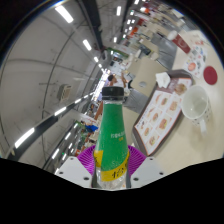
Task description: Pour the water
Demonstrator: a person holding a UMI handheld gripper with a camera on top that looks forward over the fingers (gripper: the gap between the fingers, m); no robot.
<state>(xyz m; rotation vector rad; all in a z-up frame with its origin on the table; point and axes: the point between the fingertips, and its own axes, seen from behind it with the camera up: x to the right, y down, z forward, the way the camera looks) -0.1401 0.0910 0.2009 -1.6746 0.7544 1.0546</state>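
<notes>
We see the claw (112, 160) closed on a clear plastic bottle with a green label and a dark cap (111, 125); both purple pads (90, 158) press against its lower sides, so the bottle is gripped between the fingers and stands roughly upright along them, its cap pointing away from us; a yellow band shows at the foot of the label, just where the fingers meet it. The whole scene is tilted, and ceiling strip lights (70, 18) run across the far side. Beyond the bottle and to its right lies a light-coloured worktop (190, 135); on it, near the bottle, we see a flat printed sheet with rows of reddish round pictures (152, 112), possibly a menu, though the print is too small to read; just past that sheet stands a white rounded bowl or cup (195, 105), close to the worktop's near edge; further along the worktop are more small dishes and a red-marked item (210, 75), too distant for us to name. The bottle is held apart from the worktop, not resting on it.
</notes>
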